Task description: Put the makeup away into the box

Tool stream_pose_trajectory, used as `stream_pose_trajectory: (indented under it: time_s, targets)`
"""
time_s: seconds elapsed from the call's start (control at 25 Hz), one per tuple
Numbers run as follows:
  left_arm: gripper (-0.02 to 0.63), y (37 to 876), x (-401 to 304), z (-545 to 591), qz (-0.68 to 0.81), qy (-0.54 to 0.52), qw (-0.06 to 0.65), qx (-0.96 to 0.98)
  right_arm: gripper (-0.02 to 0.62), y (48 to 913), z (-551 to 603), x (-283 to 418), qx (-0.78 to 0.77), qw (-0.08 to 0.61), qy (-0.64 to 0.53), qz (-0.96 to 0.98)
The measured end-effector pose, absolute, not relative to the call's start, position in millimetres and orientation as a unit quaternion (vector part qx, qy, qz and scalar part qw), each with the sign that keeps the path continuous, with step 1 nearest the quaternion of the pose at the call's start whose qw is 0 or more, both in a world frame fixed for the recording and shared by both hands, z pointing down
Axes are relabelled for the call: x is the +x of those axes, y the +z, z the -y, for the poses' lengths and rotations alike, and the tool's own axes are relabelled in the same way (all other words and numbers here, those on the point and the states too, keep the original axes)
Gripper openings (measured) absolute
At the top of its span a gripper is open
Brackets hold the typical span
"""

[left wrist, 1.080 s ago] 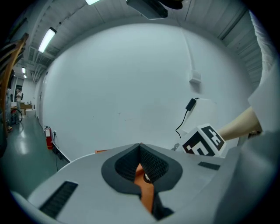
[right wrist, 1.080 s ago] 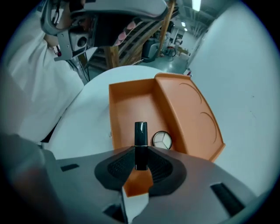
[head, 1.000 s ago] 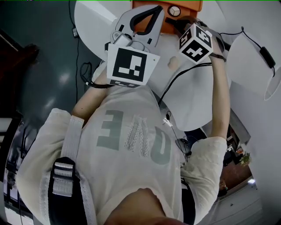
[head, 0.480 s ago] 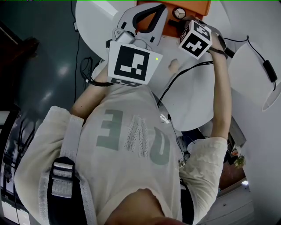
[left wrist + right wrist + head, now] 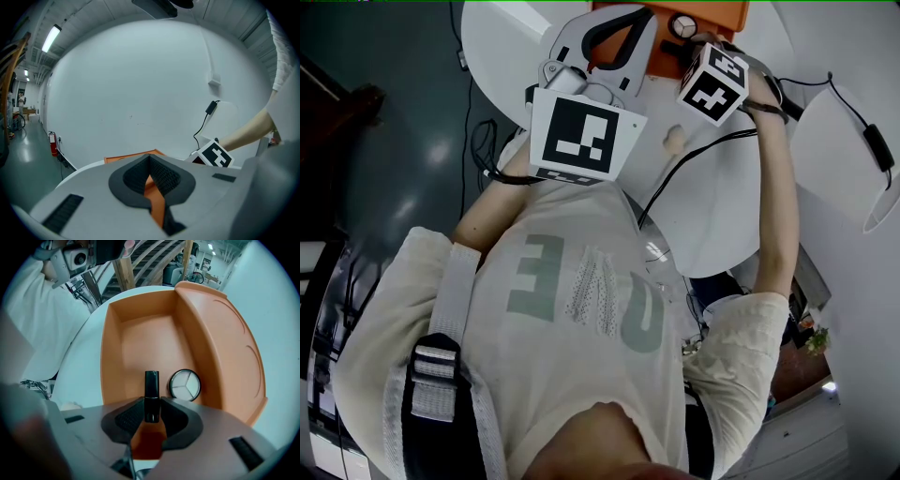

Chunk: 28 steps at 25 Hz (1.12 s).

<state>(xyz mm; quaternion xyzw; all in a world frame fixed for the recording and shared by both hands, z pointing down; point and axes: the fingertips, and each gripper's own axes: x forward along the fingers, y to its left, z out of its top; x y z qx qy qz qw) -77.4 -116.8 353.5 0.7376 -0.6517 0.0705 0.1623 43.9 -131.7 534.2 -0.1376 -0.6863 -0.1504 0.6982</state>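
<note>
1. Right gripper view.
   - Right gripper (image 5: 151, 405) pinching a slim black tube (image 5: 151, 384). Pads closed on its lower body, cap end poking out ahead of the tips.
   - Tube held above the open orange box (image 5: 110, 357), close to the box wall nearest the camera and not yet let go.
   - Round compact (image 5: 184, 384) lying flat on the box floor just beside the tube's tip. Lid (image 5: 220, 343) standing open on the right.
2. Left gripper view.
   - Left gripper (image 5: 150, 161) with pads pressed together at the tips and nothing between them. Only a sliver of orange showing through the gap behind.
   - Raised above the bench and aimed across the box toward the wall. Marker cube (image 5: 216, 157) of the other tool visible to the right.
3. Head view.
   - Box at the far edge of the bench (image 5: 712, 206), both tools over that edge.
   - Small beige puff (image 5: 673, 139) lying alone on bare bench, between the box and the near edge.
4. Handling (judgement).
   - Tube: probably light, rigid, glossy and round, so liable to slip or roll. Best gripped across mid-body rather than by the cap, then lowered close to the floor before release, clear of the compact.
   - Puff: likely soft and very light. Gentle pinch across the middle.
</note>
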Motion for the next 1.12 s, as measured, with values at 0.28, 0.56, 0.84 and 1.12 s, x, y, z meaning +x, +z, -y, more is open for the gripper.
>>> stream_pose_trajectory:
  time_s: [0.28, 0.56, 0.84, 1.12]
  targets:
    - [0.008, 340, -77, 118, 0.648, 0.068, 0.145, 0.745, 0.135, 498, 130, 27, -0.096, 0.653, -0.143, 0.738]
    - [0.008, 298, -56, 120, 0.620, 0.055, 0.082, 0.778, 0.005, 374, 137, -2, 0.117, 0.442, -0.119, 0.882]
    - [0.008, 261, -8, 116, 0.564, 0.029, 0.037, 0.825, 0.005, 271, 103, 29, 0.344, 0.156, -0.015, 0.926]
    - [0.008, 248, 23, 105, 0.544, 0.023, 0.030, 0.838, 0.005, 244, 62, 93, 0.459, 0.020, 0.091, 0.884]
